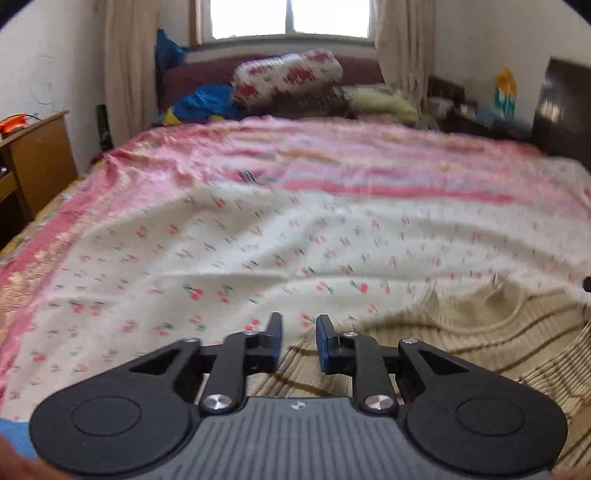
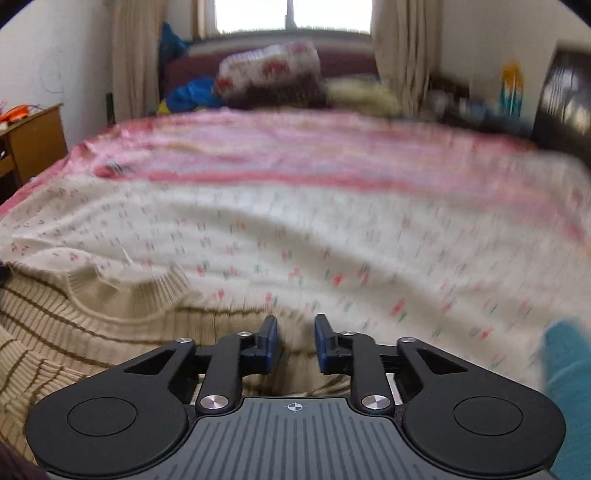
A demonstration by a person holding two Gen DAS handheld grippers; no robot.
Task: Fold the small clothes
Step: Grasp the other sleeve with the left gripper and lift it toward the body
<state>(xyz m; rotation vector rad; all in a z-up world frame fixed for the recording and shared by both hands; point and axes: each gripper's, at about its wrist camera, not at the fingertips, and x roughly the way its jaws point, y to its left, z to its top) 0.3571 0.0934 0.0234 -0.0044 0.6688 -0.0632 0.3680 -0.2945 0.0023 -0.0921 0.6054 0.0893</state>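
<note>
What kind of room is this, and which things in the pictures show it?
Most likely a home bedroom. A bed with a pink striped cover fills the view, a rolled floral quilt lies at its far end, and a curtained window stands behind it.

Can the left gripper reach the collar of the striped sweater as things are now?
Probably yes. The left gripper is open above the striped sweater, and the ribbed collar lies ahead to its right on the floral sheet. Nothing lies between them.
</note>
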